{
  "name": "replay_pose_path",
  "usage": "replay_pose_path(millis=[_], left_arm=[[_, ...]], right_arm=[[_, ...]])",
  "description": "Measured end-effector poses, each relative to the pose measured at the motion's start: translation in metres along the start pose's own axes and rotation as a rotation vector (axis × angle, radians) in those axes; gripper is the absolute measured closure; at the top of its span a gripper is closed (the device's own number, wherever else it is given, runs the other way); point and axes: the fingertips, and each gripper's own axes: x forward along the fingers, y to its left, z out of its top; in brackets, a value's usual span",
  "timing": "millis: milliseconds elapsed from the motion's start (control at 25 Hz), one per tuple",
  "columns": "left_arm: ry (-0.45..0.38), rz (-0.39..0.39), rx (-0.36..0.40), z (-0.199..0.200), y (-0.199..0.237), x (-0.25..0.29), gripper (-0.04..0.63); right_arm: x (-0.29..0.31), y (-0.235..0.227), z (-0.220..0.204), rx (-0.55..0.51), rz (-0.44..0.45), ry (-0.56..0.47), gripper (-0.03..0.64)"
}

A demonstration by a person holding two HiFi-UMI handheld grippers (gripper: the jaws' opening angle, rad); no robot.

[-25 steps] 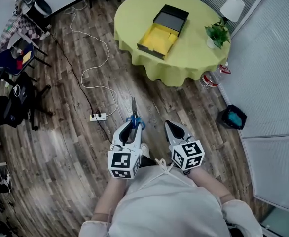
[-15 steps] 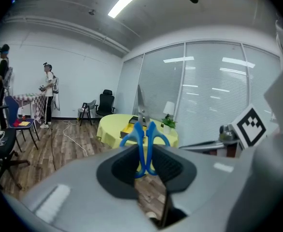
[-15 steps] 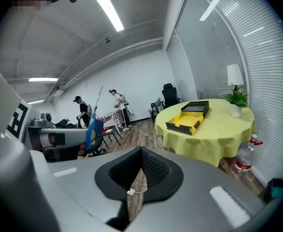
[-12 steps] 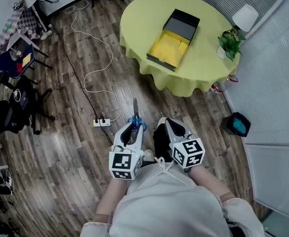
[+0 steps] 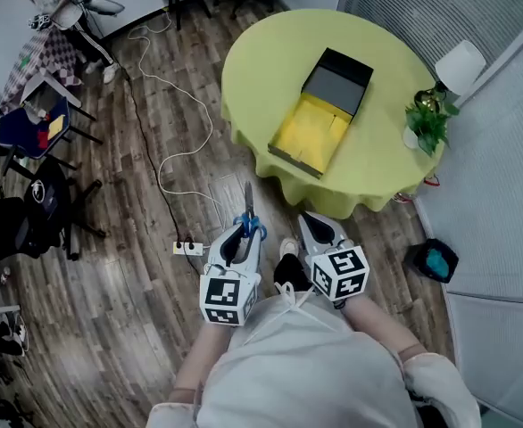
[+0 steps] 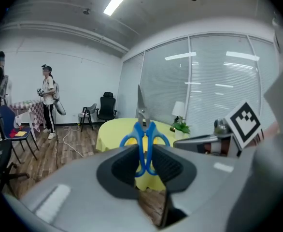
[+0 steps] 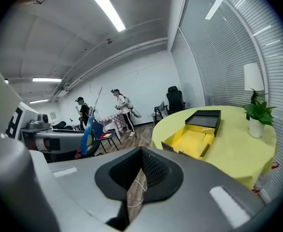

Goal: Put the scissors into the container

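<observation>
While we stand on the wooden floor (image 5: 128, 275), both tools sit close to our chest. Our left gripper (image 5: 244, 231) is clamped on the scissors (image 5: 248, 210): the blue handle loops are pinched between its jaws and the closed blades stick straight out ahead, toward the table. Just beside it, our right gripper (image 5: 310, 223) has its jaws drawn together to a thin slit, and nothing lies between them. A little past the left tool, a white power strip (image 5: 188, 248) lies on the boards, and its cable (image 5: 168, 163) snakes away across the room. Farther on stands the round table (image 5: 261, 61) under a yellow-green cloth. The container (image 5: 313, 132), an open box with a yellow inside and a dark lid section at its far end, rests near the table's middle, well apart from the scissors. A small potted plant (image 5: 427, 123) and a white lamp (image 5: 460, 65) stand at the table's right edge.
</observation>
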Motion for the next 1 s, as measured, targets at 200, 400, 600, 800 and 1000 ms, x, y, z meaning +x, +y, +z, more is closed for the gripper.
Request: replay_pose_path(millis=[200, 400, 600, 800, 1000], left_arm=[[-0.005, -0.009, 0.024, 0.030, -0.002, 0.069, 0.511], [0.028, -0.047, 0.050, 0.039, -0.010, 0.140, 0.511], [0.077, -0.105, 0.073, 0.039, -0.023, 0.188, 0.511], [0.127, -0.184, 0.090, 0.035, -0.037, 0.229, 0.509], [0.180, -0.292, 0.122, 0.037, -0.046, 0.272, 0.511]], right_arm=[[0.030, -0.057, 0.038, -0.017, -0.002, -0.026, 0.615], [0.052, -0.119, 0.051, 0.017, -0.039, -0.038, 0.615], [0.060, -0.165, 0.057, 0.052, -0.100, -0.049, 0.615], [0.059, -0.198, 0.053, 0.080, -0.179, -0.044, 0.615], [0.057, -0.228, 0.053, 0.135, -0.294, -0.044, 0.617]])
